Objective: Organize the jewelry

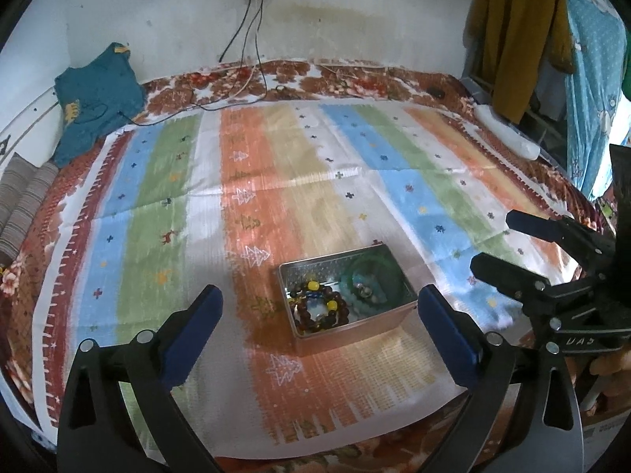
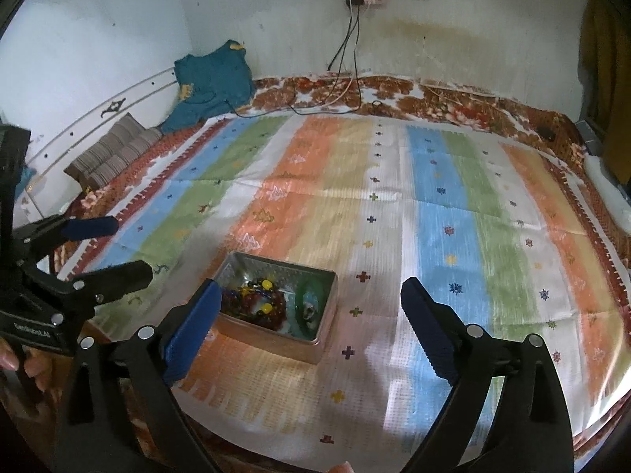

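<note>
A small metal tin (image 1: 355, 329) sits on a striped cloth (image 1: 244, 181) spread over a bed. Inside lie a dark beaded bracelet with yellow beads (image 1: 321, 307) and a green bangle (image 1: 372, 276). My left gripper (image 1: 320, 295) hovers just in front of the tin, open, with nothing between its fingers. My right gripper (image 1: 495, 241) is off to the tin's right, open as well. In the right wrist view the tin (image 2: 272, 345) holds the beads (image 2: 256, 303) and the bangle (image 2: 311, 303). There the right gripper (image 2: 309, 287) is open and empty, and the left gripper (image 2: 129, 246) stands at the left.
A teal garment (image 1: 94, 98) and striped cushions (image 1: 23, 197) lie at the far left of the bed. Charger cables (image 1: 244, 59) trail from a wall socket onto the bed. Clothes (image 1: 520, 31) hang at the right above a white object (image 1: 508, 130).
</note>
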### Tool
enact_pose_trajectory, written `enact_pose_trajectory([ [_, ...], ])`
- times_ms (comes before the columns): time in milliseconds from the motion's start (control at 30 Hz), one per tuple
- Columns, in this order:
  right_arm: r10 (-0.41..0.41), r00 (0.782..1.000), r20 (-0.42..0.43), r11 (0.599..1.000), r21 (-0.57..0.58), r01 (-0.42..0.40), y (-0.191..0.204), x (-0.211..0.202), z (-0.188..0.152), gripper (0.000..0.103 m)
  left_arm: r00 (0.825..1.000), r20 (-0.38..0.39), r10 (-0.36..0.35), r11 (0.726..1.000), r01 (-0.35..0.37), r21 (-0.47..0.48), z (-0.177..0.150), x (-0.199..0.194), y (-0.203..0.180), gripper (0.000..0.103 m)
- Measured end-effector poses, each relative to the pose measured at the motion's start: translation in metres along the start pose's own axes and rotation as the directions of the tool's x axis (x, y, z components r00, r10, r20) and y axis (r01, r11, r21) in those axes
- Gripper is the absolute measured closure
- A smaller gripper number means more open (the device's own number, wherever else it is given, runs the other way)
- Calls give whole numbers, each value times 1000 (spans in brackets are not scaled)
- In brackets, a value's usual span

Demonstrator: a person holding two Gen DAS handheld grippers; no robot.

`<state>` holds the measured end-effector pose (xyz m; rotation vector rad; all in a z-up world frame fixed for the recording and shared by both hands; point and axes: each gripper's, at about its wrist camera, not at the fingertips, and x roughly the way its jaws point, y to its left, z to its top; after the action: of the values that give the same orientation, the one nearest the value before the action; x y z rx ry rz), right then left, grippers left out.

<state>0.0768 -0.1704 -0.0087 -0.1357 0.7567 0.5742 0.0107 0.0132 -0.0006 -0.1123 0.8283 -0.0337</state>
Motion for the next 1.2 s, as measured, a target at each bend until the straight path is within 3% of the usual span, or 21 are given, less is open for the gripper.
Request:
enact_pose_trajectory([
  [233,32,999,-36,999,-14,-33,3,-1,-1,9,1000,14,17,1000,-17,23,-5,-3,-8,6],
  [1200,-2,999,38,999,-40,3,12,-29,-16,8,998,61,-10,998,6,57,-9,-15,-16,6],
])
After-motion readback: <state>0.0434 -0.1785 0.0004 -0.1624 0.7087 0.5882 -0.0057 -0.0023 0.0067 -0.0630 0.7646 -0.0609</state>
